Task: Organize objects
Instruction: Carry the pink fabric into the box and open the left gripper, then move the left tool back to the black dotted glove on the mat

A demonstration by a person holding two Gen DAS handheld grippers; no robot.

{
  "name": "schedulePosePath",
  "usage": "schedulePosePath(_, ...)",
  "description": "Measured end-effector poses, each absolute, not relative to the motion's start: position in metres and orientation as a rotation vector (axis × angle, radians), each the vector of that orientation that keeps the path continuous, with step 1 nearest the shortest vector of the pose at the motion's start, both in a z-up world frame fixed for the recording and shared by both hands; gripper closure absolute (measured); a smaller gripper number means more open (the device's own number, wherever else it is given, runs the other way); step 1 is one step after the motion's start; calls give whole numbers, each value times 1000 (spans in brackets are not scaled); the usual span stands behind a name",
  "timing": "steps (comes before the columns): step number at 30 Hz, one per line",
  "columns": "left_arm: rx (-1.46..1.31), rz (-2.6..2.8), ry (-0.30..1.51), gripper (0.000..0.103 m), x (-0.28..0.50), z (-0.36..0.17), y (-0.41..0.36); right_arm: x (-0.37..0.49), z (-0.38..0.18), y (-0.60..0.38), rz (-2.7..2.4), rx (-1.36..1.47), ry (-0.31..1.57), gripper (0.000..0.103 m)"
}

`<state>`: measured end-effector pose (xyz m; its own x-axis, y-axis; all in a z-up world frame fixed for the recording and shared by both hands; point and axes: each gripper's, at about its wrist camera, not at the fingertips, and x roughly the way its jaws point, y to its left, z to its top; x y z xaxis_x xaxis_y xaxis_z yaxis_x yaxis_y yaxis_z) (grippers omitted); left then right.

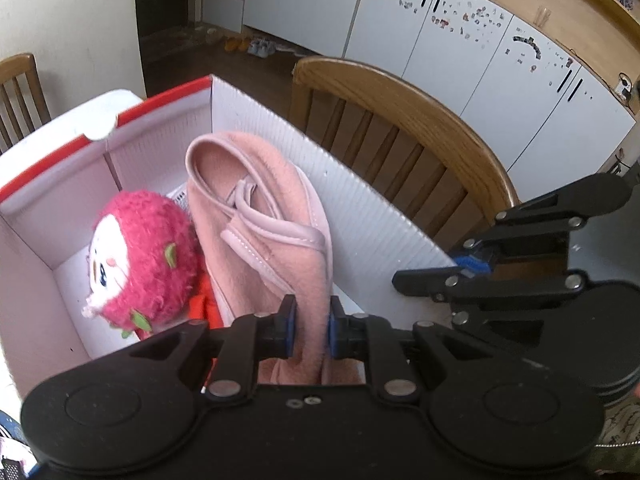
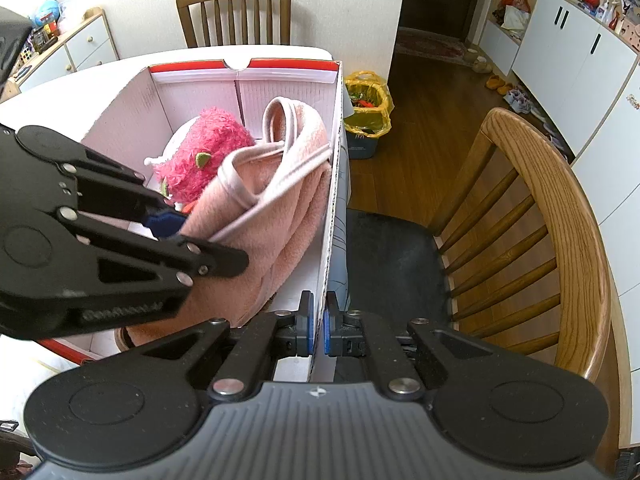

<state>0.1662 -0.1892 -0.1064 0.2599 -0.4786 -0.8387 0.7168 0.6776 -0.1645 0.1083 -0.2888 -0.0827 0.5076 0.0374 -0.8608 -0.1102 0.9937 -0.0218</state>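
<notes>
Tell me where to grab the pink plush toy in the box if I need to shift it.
Grip the pink plush toy across its fuzzy round head, coming straight down from above. It lies low in the box, with the pink cloth crowding one side, so only the top looks open.

Fluffy pink cloth garment [image 1: 276,216] with smooth trim; shaggy plush toy [image 1: 148,256]; ribbed corrugated plastic box [image 1: 360,208]; glossy wooden chair [image 1: 404,120].
</notes>
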Motion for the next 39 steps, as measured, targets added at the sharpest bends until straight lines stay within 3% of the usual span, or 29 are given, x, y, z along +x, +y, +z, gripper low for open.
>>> schedulePosePath(12,265,-790,1089,87,167,-121,-182,109,-83,-289,88,-73,1037,99)
schedulePosePath(20,249,-790,1079,74,163,-116,-169,109,-83,-289,88,-75,1036,99)
schedulePosePath(25,228,-786,1046,56,156,-106,-165,108,-84,-291,89,-76,1036,99)
schedulePosePath(31,229,-770,1003,45,148,-91,-158,107,-85,-294,90,-73,1036,99)
schedulePosePath(39,181,-711,952,40,142,-73,-135,106,-85,-294,93,-73,1034,99)
